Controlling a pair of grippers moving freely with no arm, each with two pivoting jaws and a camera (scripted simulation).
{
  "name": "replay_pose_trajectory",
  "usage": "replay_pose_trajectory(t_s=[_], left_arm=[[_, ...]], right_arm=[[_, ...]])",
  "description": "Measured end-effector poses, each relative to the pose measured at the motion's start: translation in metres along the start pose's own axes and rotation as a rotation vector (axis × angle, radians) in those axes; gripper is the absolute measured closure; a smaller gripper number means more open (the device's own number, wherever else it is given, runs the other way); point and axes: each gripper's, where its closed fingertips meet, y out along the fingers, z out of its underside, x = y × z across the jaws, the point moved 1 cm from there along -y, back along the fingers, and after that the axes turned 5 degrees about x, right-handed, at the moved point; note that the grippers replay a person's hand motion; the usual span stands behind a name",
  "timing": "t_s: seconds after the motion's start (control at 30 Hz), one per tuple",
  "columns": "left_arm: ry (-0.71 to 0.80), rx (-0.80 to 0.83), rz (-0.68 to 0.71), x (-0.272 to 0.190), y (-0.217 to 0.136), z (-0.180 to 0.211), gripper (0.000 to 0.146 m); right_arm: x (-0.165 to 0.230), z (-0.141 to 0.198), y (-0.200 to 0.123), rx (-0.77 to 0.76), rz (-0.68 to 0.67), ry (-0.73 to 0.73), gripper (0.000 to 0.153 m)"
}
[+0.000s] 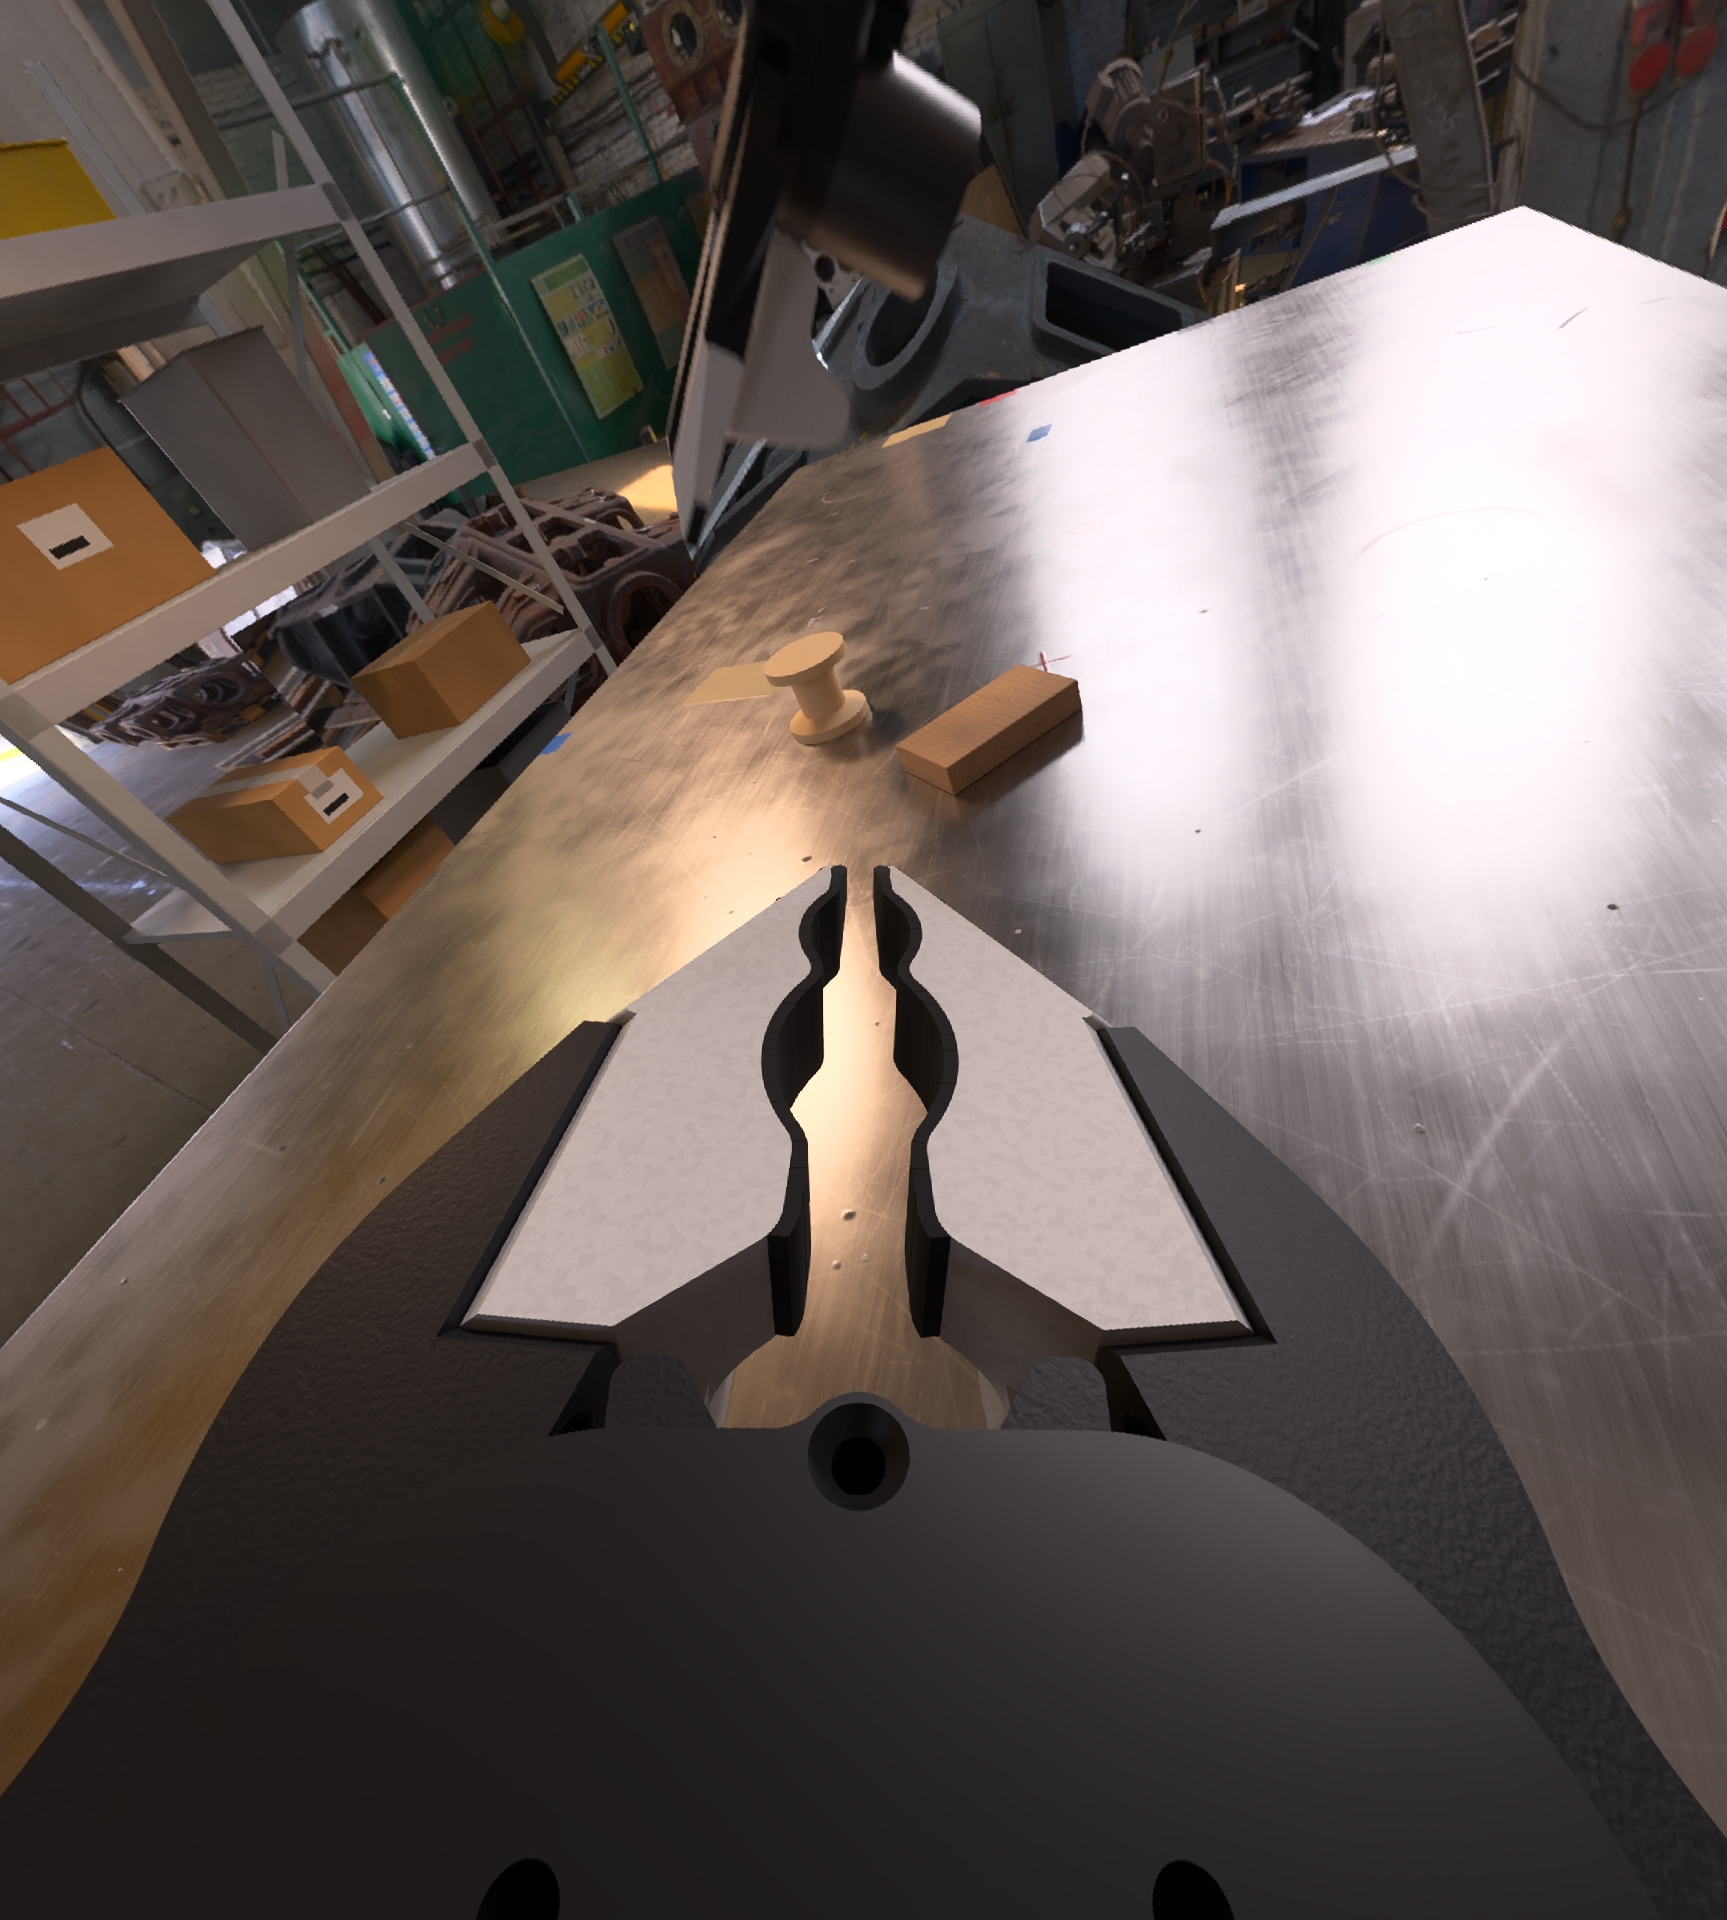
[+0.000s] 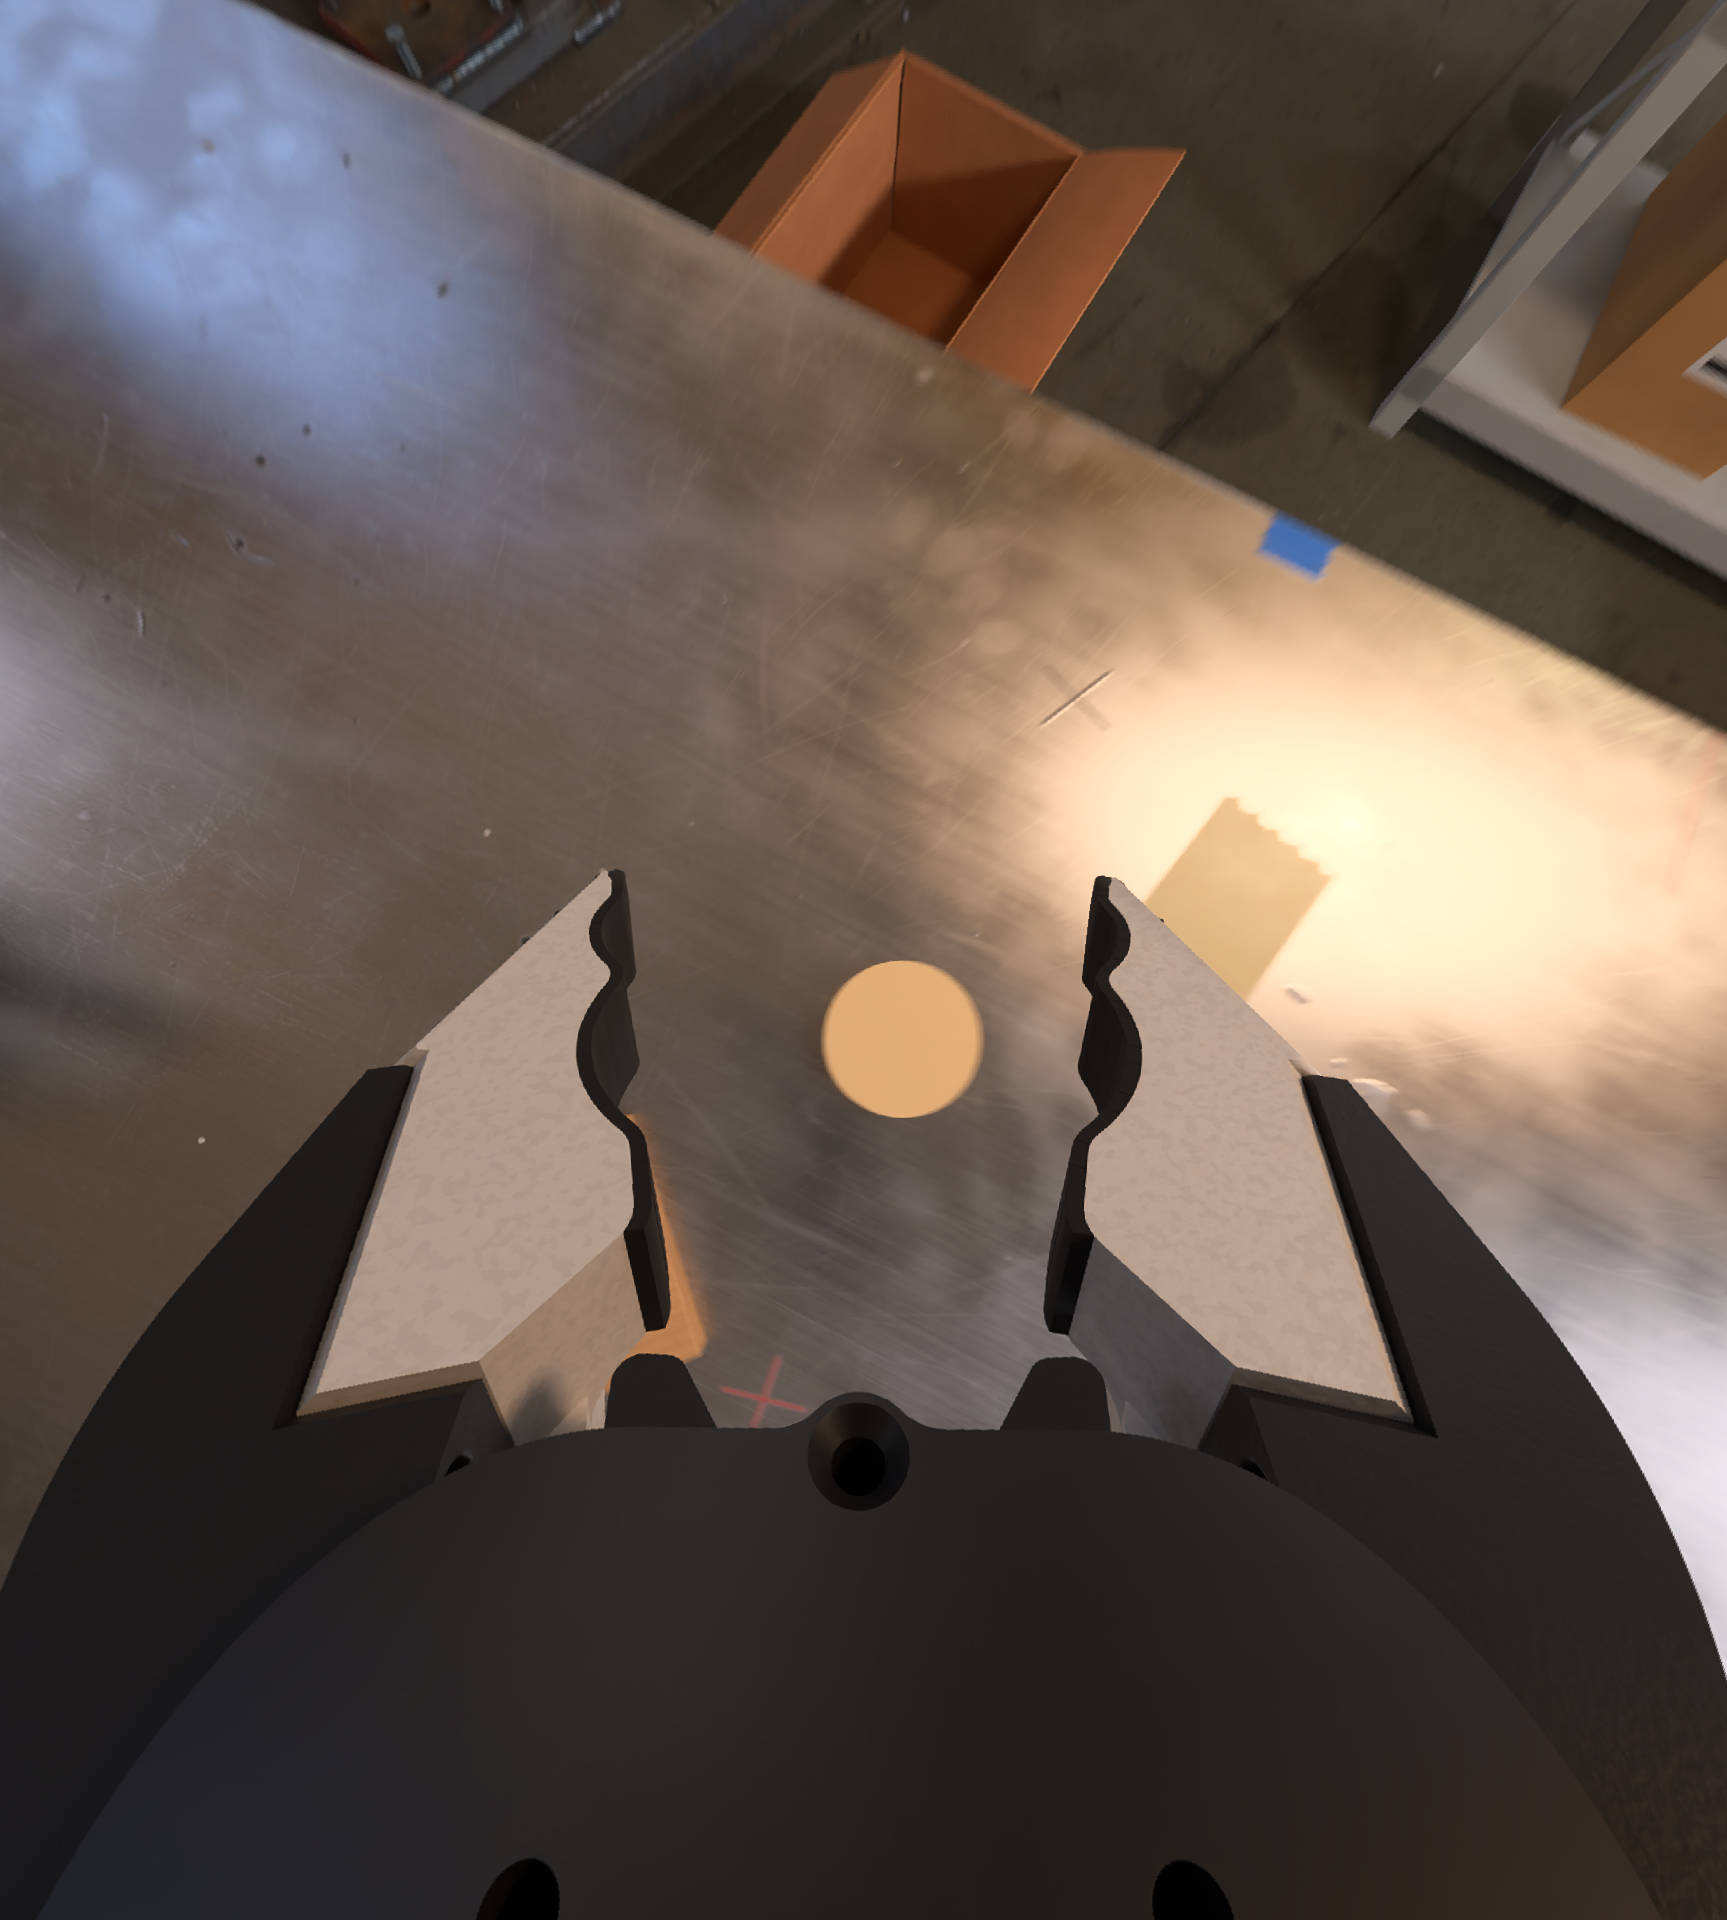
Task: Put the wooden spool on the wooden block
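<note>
A pale wooden spool [image 1: 817, 686] stands upright on the metal table [image 1: 1358, 935], just left of a flat wooden block [image 1: 989, 727]; they are apart. My left gripper [image 1: 859, 878] is shut and empty, low over the table, well short of both. My right gripper [image 2: 859, 885] is open and looks straight down, with the spool's round top [image 2: 903, 1039] between its fingers and below them. The block [image 2: 670, 1247] shows only as a sliver behind its left finger. In the left wrist view the right gripper [image 1: 750, 436] hangs above the spool.
A tan tape patch [image 2: 1238, 894] and a red cross mark [image 2: 765, 1392] lie on the table by the spool. The table's edge, with blue tape [image 2: 1298, 545], runs close by. Beyond it are an open cardboard box [image 2: 942, 208] on the floor and shelves [image 1: 215, 582] with boxes.
</note>
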Motion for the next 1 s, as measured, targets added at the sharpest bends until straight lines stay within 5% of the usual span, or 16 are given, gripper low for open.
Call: replay_pose_trajectory(t_s=[0.13,0.37,1.0], left_arm=[[-0.001,0.009,0.014,-0.003,0.000,0.002,0.141],[0.004,0.020,0.034,-0.008,0.002,0.004,0.141],[-0.012,0.034,0.037,-0.006,0.004,0.009,0.141]], right_arm=[[0.018,0.032,0.041,0.040,0.043,0.037,0.063],[0.001,0.062,0.062,0.040,0.096,0.172,0.058],[-0.008,0.074,0.066,-0.003,0.131,0.190,0.060]])
